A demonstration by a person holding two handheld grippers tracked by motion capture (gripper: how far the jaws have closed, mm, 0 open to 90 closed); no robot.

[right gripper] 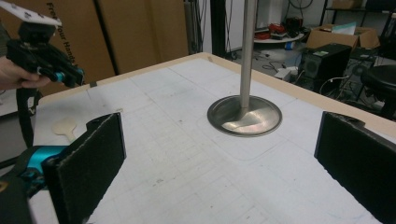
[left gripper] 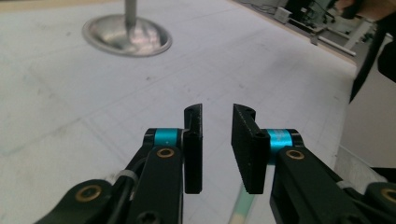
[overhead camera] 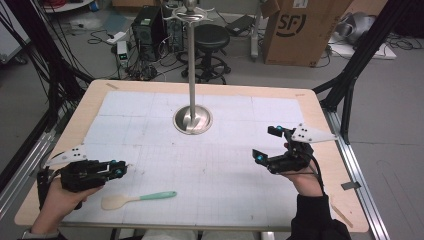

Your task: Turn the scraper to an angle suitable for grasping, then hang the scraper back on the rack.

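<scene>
A spoon point(overhead camera: 137, 198) with a cream head and a green handle lies flat on the white mat near the table's front edge. My left gripper point(overhead camera: 121, 169) hovers just above and left of it. In the left gripper view this gripper point(left gripper: 217, 116) is open by a narrow gap with nothing between its jaws, and the spoon's handle point(left gripper: 245, 205) shows below them. My right gripper point(overhead camera: 265, 144) is held over the mat's right side, its jaws spread wide and empty point(right gripper: 222, 144). The spoon's head point(right gripper: 65, 126) lies far off in the right gripper view.
A tall metal stand with a round base point(overhead camera: 192, 120) rises from the middle of the mat point(overhead camera: 225, 170), seen also as the base point(left gripper: 127, 35) and the pole point(right gripper: 247, 46). A stool point(overhead camera: 211, 37), a cardboard box point(overhead camera: 300, 30) and cables lie beyond the far edge.
</scene>
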